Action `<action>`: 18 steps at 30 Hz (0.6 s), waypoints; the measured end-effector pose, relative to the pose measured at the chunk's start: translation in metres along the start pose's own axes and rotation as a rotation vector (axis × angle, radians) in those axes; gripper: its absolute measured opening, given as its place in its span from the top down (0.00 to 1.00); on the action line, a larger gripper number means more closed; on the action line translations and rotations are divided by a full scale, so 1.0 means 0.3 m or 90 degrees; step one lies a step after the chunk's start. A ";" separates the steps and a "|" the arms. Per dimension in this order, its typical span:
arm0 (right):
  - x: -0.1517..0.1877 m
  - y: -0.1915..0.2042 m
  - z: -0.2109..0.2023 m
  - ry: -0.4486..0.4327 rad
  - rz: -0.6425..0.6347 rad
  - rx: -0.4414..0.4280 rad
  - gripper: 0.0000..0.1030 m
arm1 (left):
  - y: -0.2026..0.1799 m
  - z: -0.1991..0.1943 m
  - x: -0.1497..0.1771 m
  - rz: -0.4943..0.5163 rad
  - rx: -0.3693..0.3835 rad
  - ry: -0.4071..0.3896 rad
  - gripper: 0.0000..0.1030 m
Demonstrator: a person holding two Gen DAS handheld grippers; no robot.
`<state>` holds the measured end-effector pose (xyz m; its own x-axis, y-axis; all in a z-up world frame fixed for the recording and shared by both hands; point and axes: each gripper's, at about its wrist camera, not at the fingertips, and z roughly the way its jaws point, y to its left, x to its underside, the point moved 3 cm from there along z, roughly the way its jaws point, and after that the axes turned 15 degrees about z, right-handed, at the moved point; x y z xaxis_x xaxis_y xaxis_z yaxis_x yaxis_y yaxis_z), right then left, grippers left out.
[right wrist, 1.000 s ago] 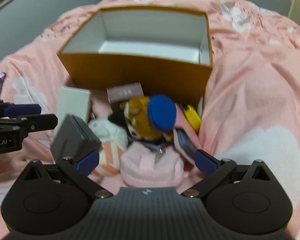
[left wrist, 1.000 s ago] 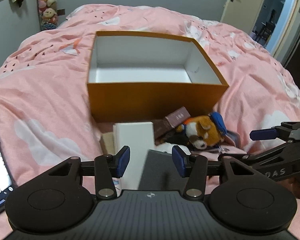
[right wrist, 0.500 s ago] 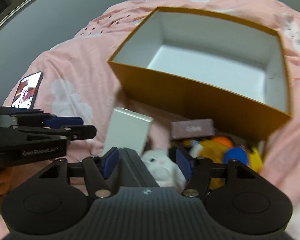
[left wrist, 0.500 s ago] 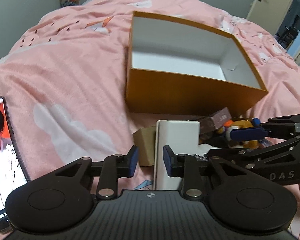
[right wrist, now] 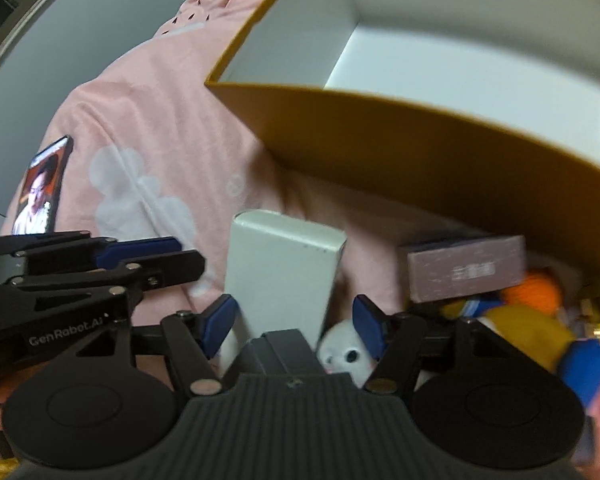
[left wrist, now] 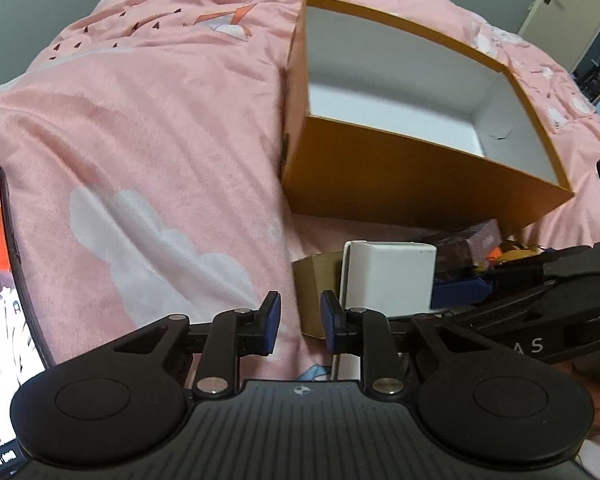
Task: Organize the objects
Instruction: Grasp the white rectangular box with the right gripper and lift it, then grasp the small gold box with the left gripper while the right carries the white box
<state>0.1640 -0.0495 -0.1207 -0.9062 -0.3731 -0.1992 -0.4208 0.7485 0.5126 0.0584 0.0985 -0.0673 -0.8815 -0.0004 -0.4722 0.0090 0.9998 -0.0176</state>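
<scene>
Pink bedding [left wrist: 148, 128] with white cloud prints covers the bed, and an orange cardboard box [left wrist: 404, 184] with a white inside sits open on it, nothing visible within. Just in front of the box's near wall lies a heap of small things. A white rectangular box [right wrist: 280, 276] stands upright at the heap's left side, with a flat brown cardboard piece [left wrist: 314, 280] behind its left edge in the left wrist view. To its right a mauve carton [right wrist: 464, 268] rests on top of the pile, close under the orange box's near wall. Beside that lie an orange-and-blue plush toy [right wrist: 540, 320] and, lower down, a white plush face with a dark eye [right wrist: 344, 354].

Left hand-held gripper [left wrist: 296, 322] hovers over the bedding just left of the white box, its blue pads set a small gap apart with nothing between them. Right hand-held gripper [right wrist: 296, 324] has its pads spread wider, and a dark grey block [right wrist: 284, 350] sits low between them near the body; whether the pads actually press on it cannot be told from this view. The white box rises directly beyond that gap.

A phone [left wrist: 0, 300] with a lit screen showing a person lies on the bedding toward the bed's left edge, well apart from the heap.
</scene>
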 end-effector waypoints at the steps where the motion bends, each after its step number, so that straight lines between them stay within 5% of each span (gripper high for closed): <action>1: -0.002 -0.003 0.009 0.005 0.004 -0.009 0.32 | 0.006 0.003 -0.002 -0.003 -0.006 0.001 0.74; 10: -0.002 0.026 -0.006 0.003 0.004 -0.029 0.40 | 0.029 -0.011 -0.022 -0.017 -0.007 -0.004 0.73; 18: 0.010 0.053 -0.266 -0.140 -0.042 -0.032 0.40 | -0.002 -0.019 -0.037 -0.005 0.013 -0.024 0.58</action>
<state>0.1579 -0.0824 -0.0465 -0.8667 -0.2874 -0.4076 -0.4813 0.6965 0.5323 0.0653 0.0980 -0.0569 -0.8630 -0.0099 -0.5052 0.0113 0.9992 -0.0390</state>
